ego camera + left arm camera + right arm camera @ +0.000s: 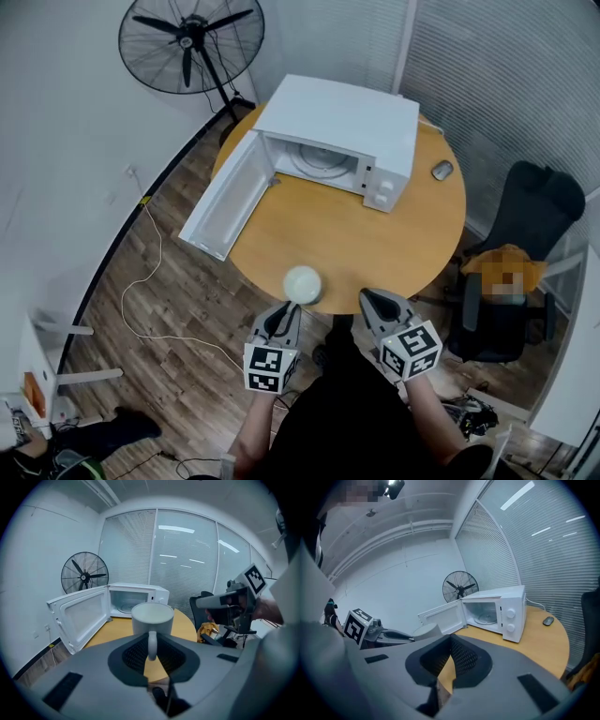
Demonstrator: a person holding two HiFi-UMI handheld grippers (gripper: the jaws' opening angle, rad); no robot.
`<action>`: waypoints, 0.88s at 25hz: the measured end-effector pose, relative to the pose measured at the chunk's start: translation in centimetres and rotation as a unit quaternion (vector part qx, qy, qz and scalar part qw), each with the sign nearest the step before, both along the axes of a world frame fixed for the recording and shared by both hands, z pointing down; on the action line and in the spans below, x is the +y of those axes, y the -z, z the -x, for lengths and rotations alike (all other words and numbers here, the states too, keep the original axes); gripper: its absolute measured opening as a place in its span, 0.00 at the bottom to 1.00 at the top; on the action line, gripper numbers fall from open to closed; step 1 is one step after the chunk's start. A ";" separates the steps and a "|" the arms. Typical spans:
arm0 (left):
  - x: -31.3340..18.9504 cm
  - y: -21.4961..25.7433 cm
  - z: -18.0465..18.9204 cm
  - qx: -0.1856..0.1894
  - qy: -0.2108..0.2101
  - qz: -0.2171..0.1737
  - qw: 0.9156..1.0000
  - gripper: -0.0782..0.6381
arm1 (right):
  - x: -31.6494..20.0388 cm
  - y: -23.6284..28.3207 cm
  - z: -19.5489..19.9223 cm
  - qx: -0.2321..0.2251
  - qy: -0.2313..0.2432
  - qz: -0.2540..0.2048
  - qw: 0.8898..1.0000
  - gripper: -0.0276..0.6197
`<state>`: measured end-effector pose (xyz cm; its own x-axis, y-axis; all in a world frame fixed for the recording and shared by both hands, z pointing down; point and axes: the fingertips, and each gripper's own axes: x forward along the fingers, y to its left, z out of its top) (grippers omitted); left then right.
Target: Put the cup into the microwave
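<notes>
Head view: I see a round wooden desk (pixel 394 248) with a white microwave (pixel 342 127) at its far side, its door (pixel 225 202) swung wide open; the white cup (pixel 302 284) sits at the desk's near edge, well apart from the microwave, and I cannot tell whether it rests on the wood or hangs just above it; my left gripper (pixel 289 306) meets the cup from the near side; my right gripper (pixel 371 298) hovers just beside it, touching nothing; a mouse (pixel 442 170) lies to the right of the microwave, and a fan (pixel 191 42) stands on the floor behind.

Left gripper view: the fingers (pixel 133 656) are pinching the cup's handle, with the cup upright just beyond them; the open microwave stands further off, and the right gripper shows at the right.

Right gripper view: the fingers (pixel 464 658) stand slightly spread with only bare desk showing between them; the cup and left gripper appear to the left, the microwave ahead.
</notes>
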<state>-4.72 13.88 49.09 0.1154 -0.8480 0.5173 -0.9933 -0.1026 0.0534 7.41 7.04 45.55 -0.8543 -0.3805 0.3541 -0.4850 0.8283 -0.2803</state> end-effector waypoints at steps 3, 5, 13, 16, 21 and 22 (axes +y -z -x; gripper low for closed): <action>-2.0 0.3 0.7 -0.003 -0.004 0.002 1.000 0.17 | -2.2 -0.1 0.7 0.000 -0.004 0.001 1.000 0.06; -3.6 0.6 1.3 -0.006 -0.004 0.000 1.000 0.17 | -3.8 0.1 1.0 -0.004 -0.009 -0.001 1.000 0.06; -9.6 1.4 3.1 -0.008 0.003 -0.007 1.000 0.17 | -9.1 0.5 2.4 -0.023 -0.005 -0.003 1.000 0.06; -10.8 1.4 3.5 -0.015 0.003 -0.003 1.000 0.17 | -10.1 0.3 2.8 -0.028 -0.002 0.000 1.000 0.06; -12.9 1.3 3.6 -0.015 0.008 0.000 1.000 0.17 | -11.6 -0.1 2.4 -0.029 -0.005 0.011 0.999 0.06; -13.2 1.3 3.8 -0.016 0.008 0.002 1.000 0.17 | -11.8 -0.1 2.4 -0.029 -0.005 0.012 0.999 0.06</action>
<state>-8.47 0.71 47.80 0.0848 -0.8477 0.5237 -0.9960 -0.0862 0.0218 5.00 -4.77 45.66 -0.8701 -0.3810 0.3125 -0.4754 0.8160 -0.3288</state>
